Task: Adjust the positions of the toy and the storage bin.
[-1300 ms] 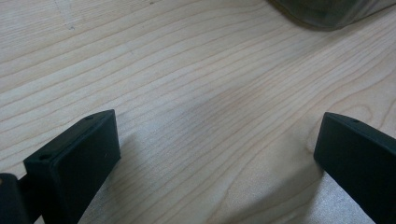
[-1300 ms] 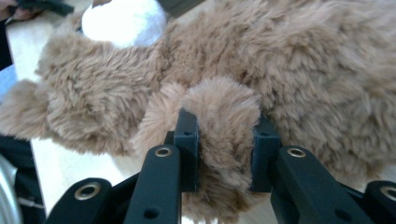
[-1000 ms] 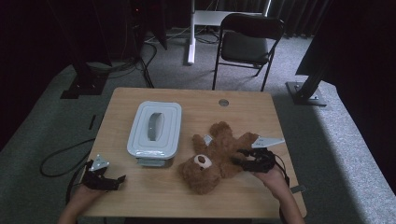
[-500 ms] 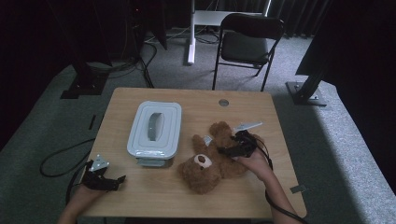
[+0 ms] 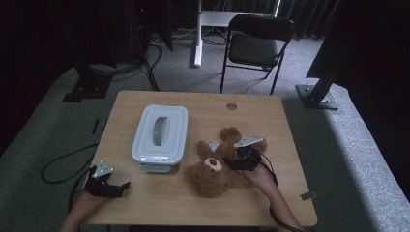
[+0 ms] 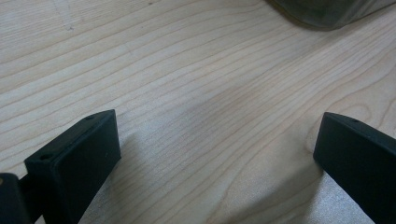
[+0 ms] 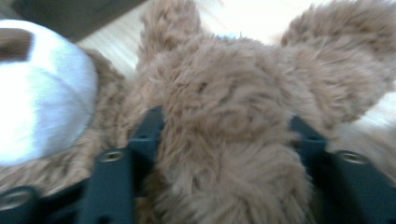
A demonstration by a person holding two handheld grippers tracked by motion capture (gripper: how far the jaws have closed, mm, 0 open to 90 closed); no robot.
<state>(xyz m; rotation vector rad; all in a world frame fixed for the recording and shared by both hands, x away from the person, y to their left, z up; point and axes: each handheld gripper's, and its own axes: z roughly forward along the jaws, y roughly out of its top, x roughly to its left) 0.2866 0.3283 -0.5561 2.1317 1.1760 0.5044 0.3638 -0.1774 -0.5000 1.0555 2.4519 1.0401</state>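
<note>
A brown teddy bear (image 5: 212,170) lies on its back on the wooden table (image 5: 270,121), right of centre, with its white muzzle toward the front. My right gripper (image 5: 233,162) reaches in from the bear's right side. Its jaws have just been closing, and in the right gripper view they squeeze a furry limb of the bear (image 7: 224,93) from both sides. My left gripper (image 5: 121,186) rests at the table's front left corner. In the left gripper view its jaws (image 6: 219,140) stand wide open over bare wood.
A pale grey lidded container (image 5: 160,133) stands left of the bear, and its corner (image 6: 327,9) shows in the left gripper view. A round cable hole (image 5: 231,106) sits near the far edge. A black chair (image 5: 258,43) stands beyond the table.
The right gripper has moved left and down onto the bear, opened wide on the way, then closed on the limb. The left gripper has stayed where it was.
</note>
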